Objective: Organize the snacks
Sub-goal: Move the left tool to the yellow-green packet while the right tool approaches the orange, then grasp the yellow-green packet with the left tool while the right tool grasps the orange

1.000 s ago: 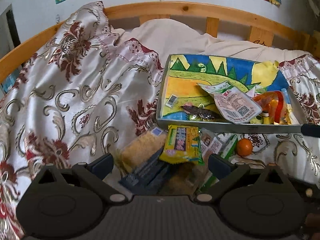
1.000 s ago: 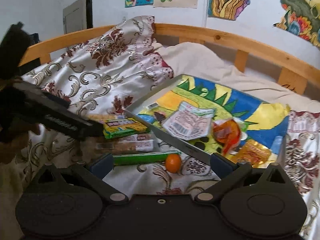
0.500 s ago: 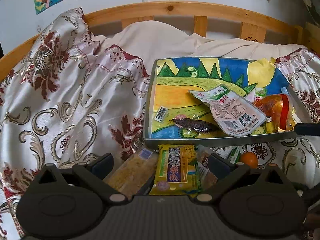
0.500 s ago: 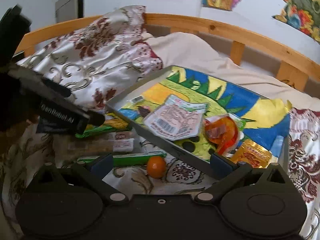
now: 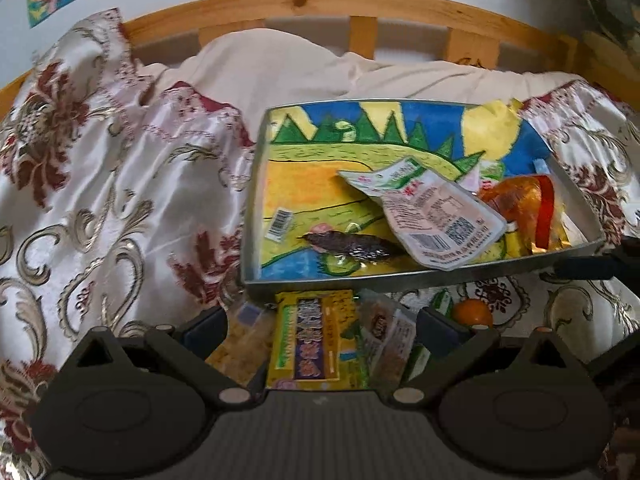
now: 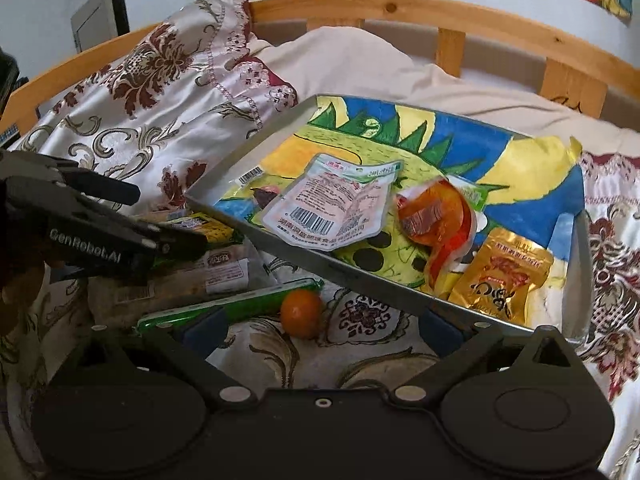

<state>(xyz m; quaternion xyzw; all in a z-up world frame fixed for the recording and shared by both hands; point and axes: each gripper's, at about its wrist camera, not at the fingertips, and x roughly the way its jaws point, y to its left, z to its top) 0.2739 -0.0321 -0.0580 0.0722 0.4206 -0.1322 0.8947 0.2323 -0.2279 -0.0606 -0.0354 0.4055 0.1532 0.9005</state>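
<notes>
Bed [image 5: 120, 184]: one tray [image 5: 256, 184], one orange [image 6: 301, 313].

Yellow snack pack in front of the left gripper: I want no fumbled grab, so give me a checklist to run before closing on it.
1. Left gripper open: ok.
2. Yellow snack pack between its fingers: ok.
3. Neighbouring packet outside the fingers: not ok, it lies inside too.
4. Tray has bare floor to receive it: ok.
5. Right gripper out of the way: ok, open near the orange.
</notes>
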